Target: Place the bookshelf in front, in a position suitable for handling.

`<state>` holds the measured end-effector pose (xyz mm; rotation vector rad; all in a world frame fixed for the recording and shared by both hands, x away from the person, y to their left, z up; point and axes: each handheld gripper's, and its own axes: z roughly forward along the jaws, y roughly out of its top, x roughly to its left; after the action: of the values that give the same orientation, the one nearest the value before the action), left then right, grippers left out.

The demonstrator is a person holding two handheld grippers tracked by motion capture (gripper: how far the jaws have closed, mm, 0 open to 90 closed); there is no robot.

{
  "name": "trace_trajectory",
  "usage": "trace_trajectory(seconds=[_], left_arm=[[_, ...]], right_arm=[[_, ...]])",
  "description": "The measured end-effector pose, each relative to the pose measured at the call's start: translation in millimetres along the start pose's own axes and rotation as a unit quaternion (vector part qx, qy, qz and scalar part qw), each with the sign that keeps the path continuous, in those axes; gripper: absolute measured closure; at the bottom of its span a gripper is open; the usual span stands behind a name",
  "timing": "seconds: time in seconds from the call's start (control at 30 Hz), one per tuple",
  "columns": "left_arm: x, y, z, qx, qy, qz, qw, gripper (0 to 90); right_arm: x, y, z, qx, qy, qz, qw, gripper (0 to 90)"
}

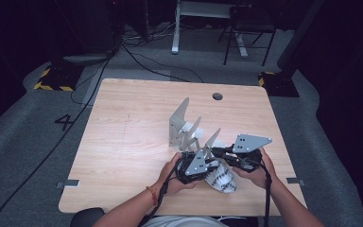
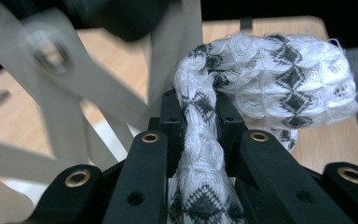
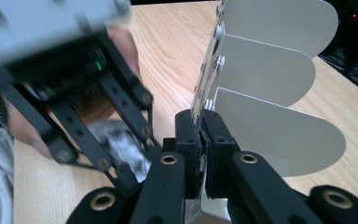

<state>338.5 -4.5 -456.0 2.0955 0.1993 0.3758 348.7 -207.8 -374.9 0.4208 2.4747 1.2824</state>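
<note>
So the left gripper (image 2: 200,135) is pinched tight on a white knit sock (image 2: 279,79) (black diamonds), while the right gripper (image 3: 200,135) clamps the metal rack (image 3: 270,70) edge.

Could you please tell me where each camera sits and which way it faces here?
High view: above the table, looking forward and down; forearms, both hands show.
Left gripper view: on the left gripper, along jaws shut on the sock.
Right gripper view: on the right gripper, jaws clamping the rack.
All share sock and rack.
</note>
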Motion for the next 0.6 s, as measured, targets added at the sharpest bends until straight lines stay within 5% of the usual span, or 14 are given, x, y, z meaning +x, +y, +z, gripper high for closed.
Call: trace_trajectory(seconds=[0.2, 0.27, 0.6], left_arm=[[0.6, -12.3, 7.2, 0.05, -0.002, 0.006, 0.9987, 78.3], [7.2, -18.0, 4.2, 0.064, 0.006, -0.01, 0.9979, 78.1], [50.2, -35.6, -32.1, 0.08, 0.096, -0.065, 0.9901, 78.1]], right_arm=[[-0.6, -0.6, -0.7, 0.0, -0.001, 0.0, 1.0, 86.7], [-0.6, -0.7, -0.8, 0.0, -0.001, 0.0, 1.0, 86.7], [-0.7, -0.7, -0.8, 0.0, 0.0, 0.0, 1.0, 86.8]])
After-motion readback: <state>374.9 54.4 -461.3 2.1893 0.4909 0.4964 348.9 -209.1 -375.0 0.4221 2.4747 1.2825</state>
